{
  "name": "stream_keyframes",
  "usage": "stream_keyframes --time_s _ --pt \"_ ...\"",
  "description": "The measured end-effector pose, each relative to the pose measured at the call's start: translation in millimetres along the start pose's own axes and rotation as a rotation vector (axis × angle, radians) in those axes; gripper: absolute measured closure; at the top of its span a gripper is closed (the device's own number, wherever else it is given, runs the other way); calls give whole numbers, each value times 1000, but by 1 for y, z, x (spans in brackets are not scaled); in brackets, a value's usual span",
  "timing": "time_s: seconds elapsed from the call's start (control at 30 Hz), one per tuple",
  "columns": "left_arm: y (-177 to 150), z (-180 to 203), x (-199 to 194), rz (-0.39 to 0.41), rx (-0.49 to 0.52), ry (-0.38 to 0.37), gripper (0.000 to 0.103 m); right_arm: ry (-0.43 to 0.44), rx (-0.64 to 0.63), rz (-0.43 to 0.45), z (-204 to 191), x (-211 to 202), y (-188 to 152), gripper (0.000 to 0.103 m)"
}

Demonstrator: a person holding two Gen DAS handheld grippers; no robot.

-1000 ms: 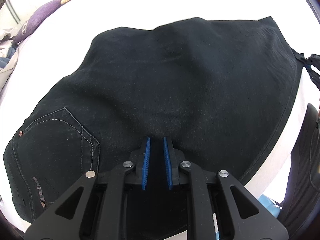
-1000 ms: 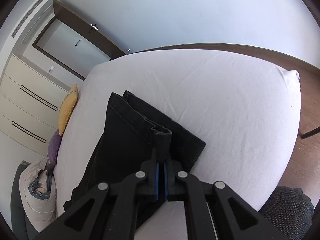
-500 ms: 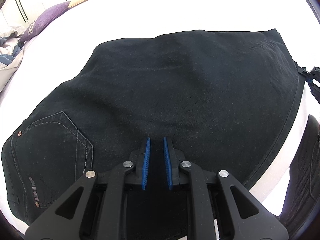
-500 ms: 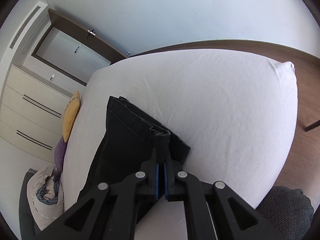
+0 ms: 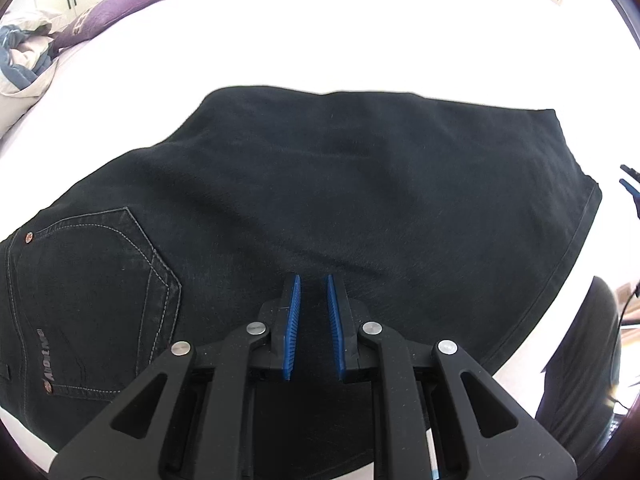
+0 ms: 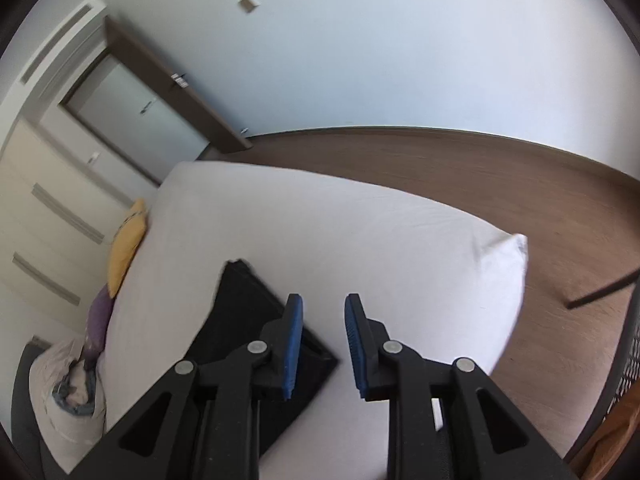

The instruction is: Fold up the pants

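Observation:
Black jeans (image 5: 340, 200) lie folded flat on the white bed (image 5: 360, 40), back pocket (image 5: 92, 300) at the left, hem edge at the right. My left gripper (image 5: 312, 280) hovers over their near edge, jaws a little apart, nothing between the blue pads. In the right wrist view the jeans (image 6: 248, 320) show as a dark folded slab on the bed (image 6: 380, 248). My right gripper (image 6: 323, 304) is open and empty, raised above the jeans' right end. Its tips show at the far right of the left wrist view (image 5: 628, 184).
A purple pillow (image 5: 108, 4), a yellow pillow (image 6: 128, 244) and a crumpled duvet (image 5: 24, 60) lie at the head of the bed. Wooden floor (image 6: 500, 184), a door (image 6: 136, 120) and drawers (image 6: 40, 220) lie beyond. A dark chair (image 5: 580, 360) stands at my right.
My right gripper has opened, let go of the jeans' hem and lifted away; the hem now lies flat. My left gripper has pulled back a little, still slightly open.

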State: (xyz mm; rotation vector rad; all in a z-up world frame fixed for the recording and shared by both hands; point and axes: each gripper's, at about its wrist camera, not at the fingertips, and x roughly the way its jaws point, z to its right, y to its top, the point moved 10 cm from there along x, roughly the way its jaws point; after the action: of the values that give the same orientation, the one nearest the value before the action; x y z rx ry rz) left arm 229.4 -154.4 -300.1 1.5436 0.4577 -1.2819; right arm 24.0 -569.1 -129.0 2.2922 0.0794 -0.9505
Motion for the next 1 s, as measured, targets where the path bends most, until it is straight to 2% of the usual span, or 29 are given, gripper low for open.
stream_keyframes --time_s 0.07,0.1,0.13,0.2,0.23,0.3,0.33,0.37,0.4,0.43,0.5,0.53,0.57,0.6,0.63,0.7,0.73,0.77,0.8,0.83,0.87,0.9,0.93,0.97,1.0 --pt "2 4 -4 19 -3 -7 89 267 -103 -147 -73 26 -24 75" --pt "2 7 -8 26 -5 -13 89 371 -136 -237 -101 40 -41 71" --pt "5 4 -5 25 -7 -14 89 426 -170 -310 -121 56 -56 66" --pt "4 4 -2 15 -5 -4 89 482 -237 -427 -141 89 -83 63" --pt "10 3 -1 10 -6 4 89 461 -252 -466 -138 111 -90 63" --pt "9 -1 5 2 -18 13 89 336 -240 -468 -105 148 -86 63" --pt "7 0 6 3 -28 8 89 308 -183 -440 -81 162 -73 78" --pt "6 -3 5 7 -35 8 89 313 -115 -417 -62 168 -59 103" --pt "5 -6 3 9 -41 15 89 313 -45 -390 -42 168 -44 103" --pt "3 -10 1 12 -48 18 89 284 6 -320 -25 161 -23 103" --pt "1 -20 -3 17 -72 9 89 161 10 -177 1 139 16 103" --pt "0 -21 -5 19 -80 7 89 122 32 -140 11 129 29 99" --pt "-1 -23 -7 18 -83 7 89 70 56 -130 19 119 36 80" --pt "2 -18 -8 22 -83 -6 89 86 71 -126 16 109 38 78" --pt "4 -15 -12 39 -79 -33 89 179 76 -134 0 98 33 78" --pt "19 -2 -20 75 -45 -79 89 351 35 -223 -47 76 -1 69" --pt "25 8 -21 85 -23 -96 89 413 -8 -295 -71 67 -28 54" --pt "30 18 -21 90 -1 -118 89 471 -44 -364 -93 61 -59 47" --pt "36 31 -17 83 30 -145 89 522 -75 -449 -111 59 -93 47" --pt "38 41 -12 65 64 -162 89 537 -116 -536 -121 61 -125 47" --pt "40 50 -5 52 106 -162 89 506 -167 -603 -121 69 -152 47" --pt "42 58 1 45 136 -156 89 444 -196 -634 -110 79 -166 47" --pt "43 58 10 26 158 -143 89 413 -174 -640 -97 89 -169 64" --pt "45 50 19 -1 153 -127 89 407 -119 -638 -83 96 -162 93" --pt "49 38 26 -9 126 -119 89 365 -57 -610 -62 103 -148 103"
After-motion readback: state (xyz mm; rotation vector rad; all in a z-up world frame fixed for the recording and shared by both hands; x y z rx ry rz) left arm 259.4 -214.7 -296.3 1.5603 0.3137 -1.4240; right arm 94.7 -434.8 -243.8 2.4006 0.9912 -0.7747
